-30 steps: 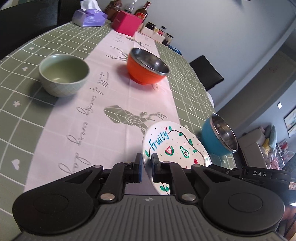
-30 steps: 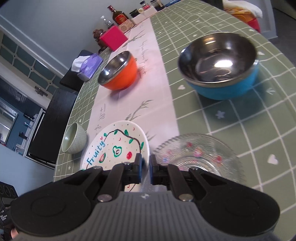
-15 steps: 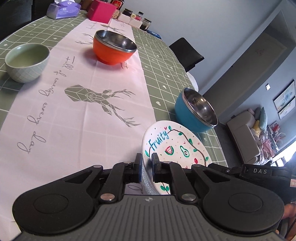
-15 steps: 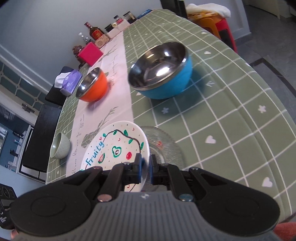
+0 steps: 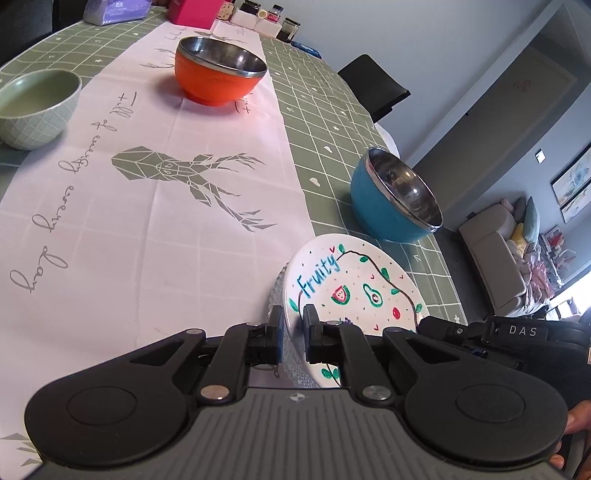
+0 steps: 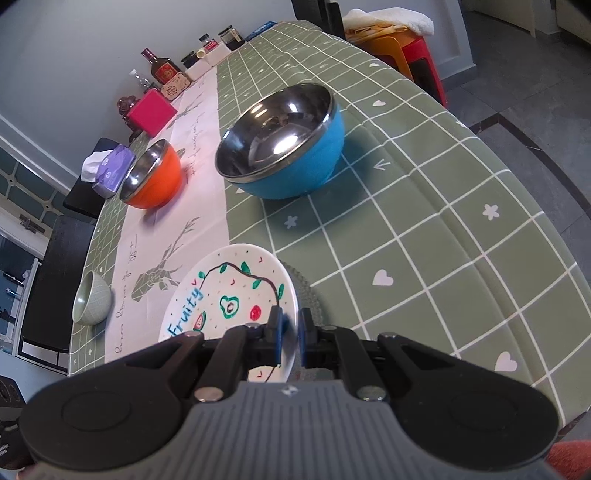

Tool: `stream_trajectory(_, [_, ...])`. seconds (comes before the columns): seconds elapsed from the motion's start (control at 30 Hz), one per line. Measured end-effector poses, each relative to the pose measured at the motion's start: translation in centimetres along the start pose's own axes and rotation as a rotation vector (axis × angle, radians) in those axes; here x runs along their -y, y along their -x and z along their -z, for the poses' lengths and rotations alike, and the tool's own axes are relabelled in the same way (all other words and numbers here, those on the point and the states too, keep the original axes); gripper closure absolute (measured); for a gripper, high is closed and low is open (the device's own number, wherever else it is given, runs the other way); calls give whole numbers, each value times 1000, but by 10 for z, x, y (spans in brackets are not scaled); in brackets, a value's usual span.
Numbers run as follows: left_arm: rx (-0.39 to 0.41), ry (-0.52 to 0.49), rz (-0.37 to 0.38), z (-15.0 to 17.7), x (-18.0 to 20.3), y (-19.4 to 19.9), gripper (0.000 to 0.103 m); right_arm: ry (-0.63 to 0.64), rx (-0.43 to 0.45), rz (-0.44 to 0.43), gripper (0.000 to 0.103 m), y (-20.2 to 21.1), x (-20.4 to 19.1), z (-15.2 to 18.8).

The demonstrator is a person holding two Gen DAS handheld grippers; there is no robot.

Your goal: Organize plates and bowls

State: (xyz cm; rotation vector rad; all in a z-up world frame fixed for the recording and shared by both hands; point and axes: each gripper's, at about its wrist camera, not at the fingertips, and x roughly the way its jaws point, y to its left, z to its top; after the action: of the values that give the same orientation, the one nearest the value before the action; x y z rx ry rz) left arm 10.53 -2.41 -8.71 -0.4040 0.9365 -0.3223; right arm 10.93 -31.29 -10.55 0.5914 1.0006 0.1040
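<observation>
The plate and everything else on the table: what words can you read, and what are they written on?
"Fruity": on the white plate, in blue letters.
"DAS": on the black device at the right edge of the left wrist view.
Grey handwriting on the table runner: loopy script, not readable.
Bottle label and jars at the far end: too small to read.
Purple tissue pack: print too blurred.

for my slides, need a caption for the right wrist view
Right hand-held gripper clamps the Fruity plate rim over a glass plate, blue bowl beyond.
</observation>
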Motion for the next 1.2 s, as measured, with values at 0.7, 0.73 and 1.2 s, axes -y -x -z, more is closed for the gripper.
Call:
stream_trajectory(0.7, [-42,-183,-133,-2,26,-6,93,110,37,84,96,-2,-13,6])
stream_trajectory(0.73, [-47,-179,-132,-3,26,-7,92,117,38,90,96,-3,-14,7])
stream_trajectory(1.2, [-1,-104,-78,-6,9,4,78,116,85,90,92,4,-13,9])
